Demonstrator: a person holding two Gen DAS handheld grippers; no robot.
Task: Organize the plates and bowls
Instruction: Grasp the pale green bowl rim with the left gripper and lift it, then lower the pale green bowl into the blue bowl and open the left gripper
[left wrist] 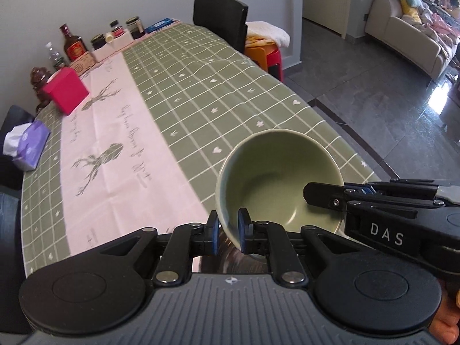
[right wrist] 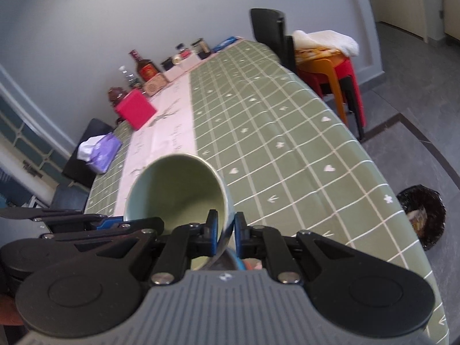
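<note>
A pale green bowl (left wrist: 276, 178) hangs tilted above the near end of the table, its hollow turned toward the cameras. My left gripper (left wrist: 229, 227) is shut on the bowl's near rim, one blue pad inside and one outside. From the right side my right gripper (left wrist: 322, 201) reaches in and clamps the opposite rim. In the right wrist view the same bowl (right wrist: 175, 187) is pinched at its rim by the right gripper (right wrist: 225, 227), and the left gripper (right wrist: 100, 221) shows at the left edge. A blurred dish edge (right wrist: 234, 260) lies just beneath.
The table wears a green checked cloth (left wrist: 218, 80) with a pink runner (left wrist: 115, 149). A red box (left wrist: 66, 90), a purple tissue pack (left wrist: 28, 146) and bottles and jars (left wrist: 74, 43) line the wall side. A black chair (left wrist: 220, 18), stacked stools (right wrist: 336, 72) and a dark bin (right wrist: 422, 218) stand around.
</note>
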